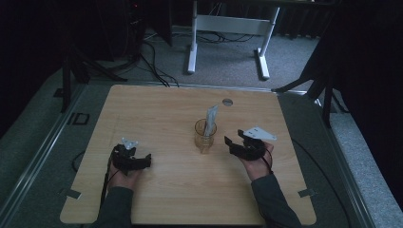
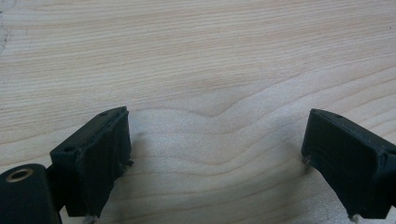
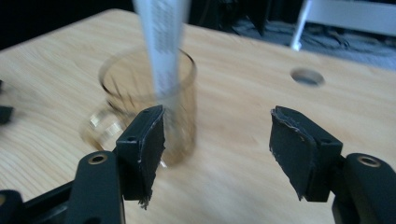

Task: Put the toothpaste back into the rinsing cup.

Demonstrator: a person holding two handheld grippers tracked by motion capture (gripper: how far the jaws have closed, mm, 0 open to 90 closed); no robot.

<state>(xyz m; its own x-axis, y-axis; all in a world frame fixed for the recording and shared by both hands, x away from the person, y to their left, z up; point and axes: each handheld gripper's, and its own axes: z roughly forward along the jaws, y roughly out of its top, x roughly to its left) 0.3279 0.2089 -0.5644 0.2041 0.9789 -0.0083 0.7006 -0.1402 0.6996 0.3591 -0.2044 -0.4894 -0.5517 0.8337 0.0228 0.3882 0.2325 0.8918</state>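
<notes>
The glass cup (image 1: 205, 134) with a thin white packet (image 1: 210, 116) inside is fragile and slippery; both right gripper (image 1: 236, 142) and left gripper (image 1: 138, 159) are open, empty; better grasp its wall

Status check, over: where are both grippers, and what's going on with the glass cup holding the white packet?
Left gripper open, empty, over bare wooden table. Right gripper open, beside clear amber glass cup. White packet upright inside. Nothing in the way.

Dim room, low light. Light wood table (image 1: 157, 199) w/ rounded corners, round grommet hole (image 1: 227, 101) at 12 o'clock edge. Grey carpet floor (image 1: 228, 61) beyond. White desk frame (image 1: 228, 23) at 12, black cables (image 1: 152, 61) trailing at 11. Dark curtains and black stand legs (image 1: 323, 90) at 2.
</notes>
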